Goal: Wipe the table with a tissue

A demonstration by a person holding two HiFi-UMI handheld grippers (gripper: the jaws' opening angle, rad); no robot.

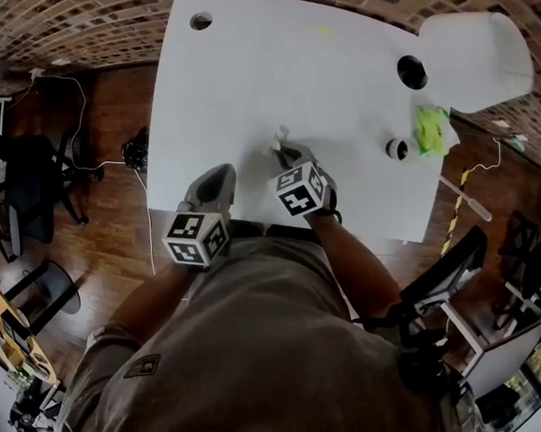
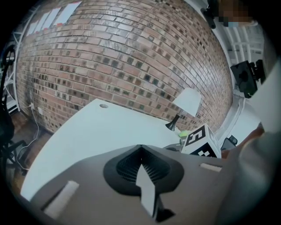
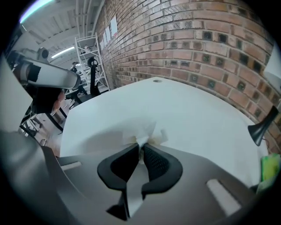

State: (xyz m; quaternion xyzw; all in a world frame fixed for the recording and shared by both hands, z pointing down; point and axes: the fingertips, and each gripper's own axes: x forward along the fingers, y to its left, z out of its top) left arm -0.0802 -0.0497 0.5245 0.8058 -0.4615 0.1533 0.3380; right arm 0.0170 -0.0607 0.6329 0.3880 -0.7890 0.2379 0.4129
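Grip status, right gripper (image 3: 141, 147): clenched on crumpled white tissue (image 3: 142, 132), bunched at 12 o'clock off the tips, low over white table (image 1: 267, 69) near its 6 o'clock edge. Left gripper (image 2: 140, 149): closed on nothing, at 9 o'clock beside the right. Green item (image 1: 430, 129) and white lamp (image 1: 478, 56) at 2 o'clock, well apart.

The right gripper (image 1: 287, 152) held a tissue (image 1: 278, 142) on the white table (image 1: 267, 69); the left gripper (image 1: 217, 182) sat at its eight o'clock.
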